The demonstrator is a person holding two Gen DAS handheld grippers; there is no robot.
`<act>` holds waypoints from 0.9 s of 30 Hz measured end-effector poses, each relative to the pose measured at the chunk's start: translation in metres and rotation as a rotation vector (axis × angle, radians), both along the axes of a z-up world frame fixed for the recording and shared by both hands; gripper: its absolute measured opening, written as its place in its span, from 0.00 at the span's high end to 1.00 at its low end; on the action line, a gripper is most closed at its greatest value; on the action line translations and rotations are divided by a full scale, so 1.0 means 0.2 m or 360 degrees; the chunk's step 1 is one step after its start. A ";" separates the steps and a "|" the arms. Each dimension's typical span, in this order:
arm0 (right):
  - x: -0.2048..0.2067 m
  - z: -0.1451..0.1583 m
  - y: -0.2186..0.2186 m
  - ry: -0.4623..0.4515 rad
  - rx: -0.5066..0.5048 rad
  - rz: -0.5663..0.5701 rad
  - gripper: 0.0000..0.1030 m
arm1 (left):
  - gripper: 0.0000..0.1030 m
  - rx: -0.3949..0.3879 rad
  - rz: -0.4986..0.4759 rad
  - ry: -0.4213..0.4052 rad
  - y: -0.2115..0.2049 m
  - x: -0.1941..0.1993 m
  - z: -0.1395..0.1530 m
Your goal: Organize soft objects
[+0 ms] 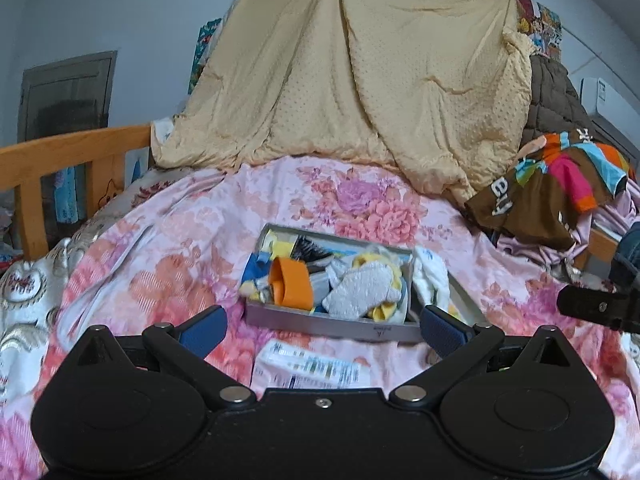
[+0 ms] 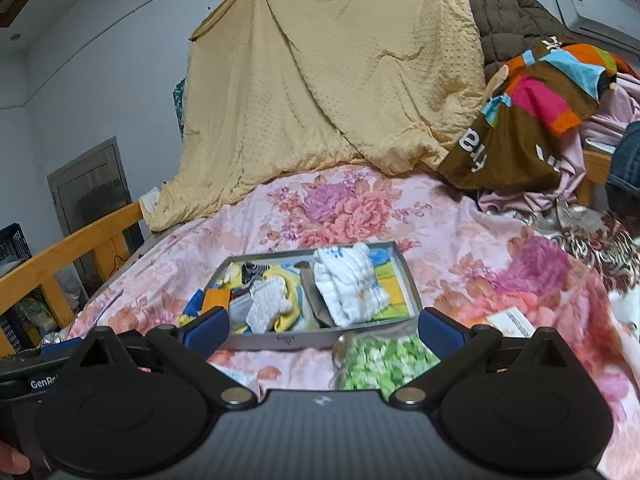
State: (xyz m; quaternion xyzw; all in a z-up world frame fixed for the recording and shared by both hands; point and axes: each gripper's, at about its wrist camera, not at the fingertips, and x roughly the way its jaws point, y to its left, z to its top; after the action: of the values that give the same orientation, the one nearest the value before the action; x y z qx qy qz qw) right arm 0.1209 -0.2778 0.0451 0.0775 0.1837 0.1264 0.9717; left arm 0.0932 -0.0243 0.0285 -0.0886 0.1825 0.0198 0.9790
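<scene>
A big pink bed [image 1: 168,264] holds a grey box [image 2: 280,338] in its middle. Soft cloths fill the box. The white cloth [image 2: 348,284] looks light and floppy, so pinch a thick fold. Both the left gripper [image 1: 322,326] and right gripper [image 2: 324,326] are wide and empty, with the box just ahead.

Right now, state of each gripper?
Left gripper: open, holding nothing.
Right gripper: open wide, holding nothing.
</scene>
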 end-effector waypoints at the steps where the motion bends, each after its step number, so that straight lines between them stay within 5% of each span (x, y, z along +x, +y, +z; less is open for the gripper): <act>1: -0.01 -0.01 0.00 0.0007 0.0006 -0.0004 0.00 | 0.01 -0.0002 0.0004 0.0009 0.00 -0.01 -0.01; 27: -0.17 -0.17 0.04 0.0129 -0.0045 -0.0063 0.00 | 0.01 0.0067 0.0036 0.0106 0.04 -0.10 -0.18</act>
State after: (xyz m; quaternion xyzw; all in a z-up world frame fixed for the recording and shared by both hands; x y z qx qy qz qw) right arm 0.0872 -0.2697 0.0107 0.0725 0.2232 0.1013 0.9668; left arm 0.0737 -0.0170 -0.0071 -0.0693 0.2136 0.0378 0.9737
